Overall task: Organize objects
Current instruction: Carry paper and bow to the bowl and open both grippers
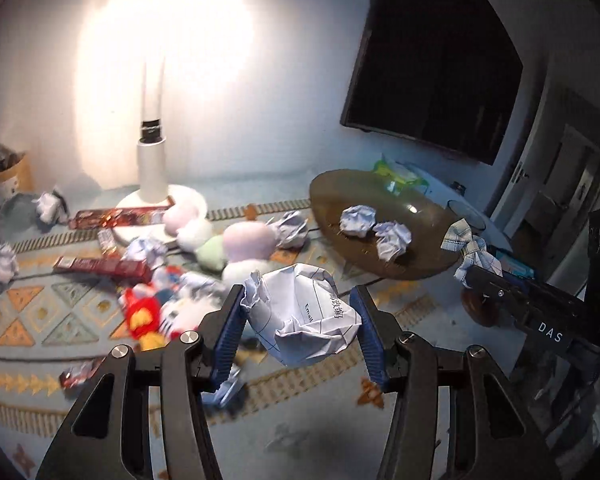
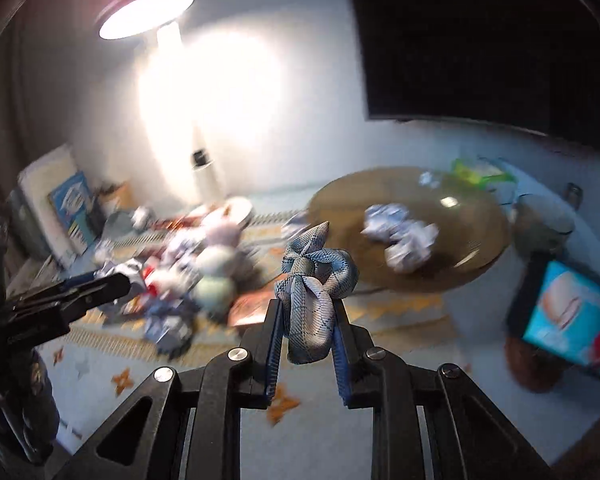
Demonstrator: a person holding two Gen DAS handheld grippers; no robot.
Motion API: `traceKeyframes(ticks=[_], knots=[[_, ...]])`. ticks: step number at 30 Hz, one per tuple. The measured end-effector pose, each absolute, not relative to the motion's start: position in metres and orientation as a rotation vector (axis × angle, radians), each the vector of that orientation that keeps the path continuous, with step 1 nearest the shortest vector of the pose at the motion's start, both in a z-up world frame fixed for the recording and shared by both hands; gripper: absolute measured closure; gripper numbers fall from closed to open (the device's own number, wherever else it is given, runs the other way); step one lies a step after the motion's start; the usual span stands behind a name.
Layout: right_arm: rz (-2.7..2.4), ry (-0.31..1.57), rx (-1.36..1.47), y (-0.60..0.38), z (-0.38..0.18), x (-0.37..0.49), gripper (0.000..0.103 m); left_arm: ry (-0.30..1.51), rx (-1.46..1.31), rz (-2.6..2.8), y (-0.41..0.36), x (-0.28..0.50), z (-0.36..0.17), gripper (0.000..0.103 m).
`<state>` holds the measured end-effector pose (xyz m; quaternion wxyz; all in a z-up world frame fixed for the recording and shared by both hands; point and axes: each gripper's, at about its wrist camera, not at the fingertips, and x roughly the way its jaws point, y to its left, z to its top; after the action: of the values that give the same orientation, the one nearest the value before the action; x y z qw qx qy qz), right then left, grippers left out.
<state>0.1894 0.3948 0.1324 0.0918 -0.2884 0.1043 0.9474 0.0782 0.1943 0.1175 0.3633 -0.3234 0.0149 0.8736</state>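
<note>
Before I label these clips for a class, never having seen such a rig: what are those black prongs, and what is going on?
Each picture comes from a camera on a hand-held gripper, looking along its two fingers. In the left view, the left gripper pinches a crumpled paper ball. In the right view, the right gripper clamps a knotted plaid cloth. Ahead, a patterned rug carries plush toys, snack wrappers, more paper balls and a white lamp. A brown round tray holds two paper balls.

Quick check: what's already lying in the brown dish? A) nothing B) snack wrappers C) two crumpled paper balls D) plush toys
C: two crumpled paper balls sit in the brown dish; the left gripper holds a third paper ball short of it.
</note>
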Motion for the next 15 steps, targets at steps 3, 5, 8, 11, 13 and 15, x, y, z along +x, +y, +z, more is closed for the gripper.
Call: traceKeyframes(ticks=[3,5,8,11,13,15], knots=[[2.756,0.33,-0.805,0.434,0.145,0.178,0.081,0.068,-0.812,2.237,0.243,0.06,0.124,0.053],[2.723,0.347,-0.785,0.457,0.149,0.167,0.081,0.049,-0.836,2.215,0.274,0.045,0.12,0.053],[2.679,0.381,-0.786,0.483,0.152,0.149,0.081,0.045,-0.859,2.179,0.315,0.031,0.114,0.053],[2.631,0.371,-0.788,0.499,0.155,0.134,0.081,0.08,-0.83,2.187,0.347,0.024,0.115,0.053],[2.621,0.343,-0.798,0.507,0.153,0.12,0.077,0.122,-0.794,2.224,0.363,0.02,0.116,0.047],[2.598,0.341,-0.884,0.517,0.145,0.105,0.061,0.125,-0.8,2.222,0.372,0.015,0.113,0.028]])
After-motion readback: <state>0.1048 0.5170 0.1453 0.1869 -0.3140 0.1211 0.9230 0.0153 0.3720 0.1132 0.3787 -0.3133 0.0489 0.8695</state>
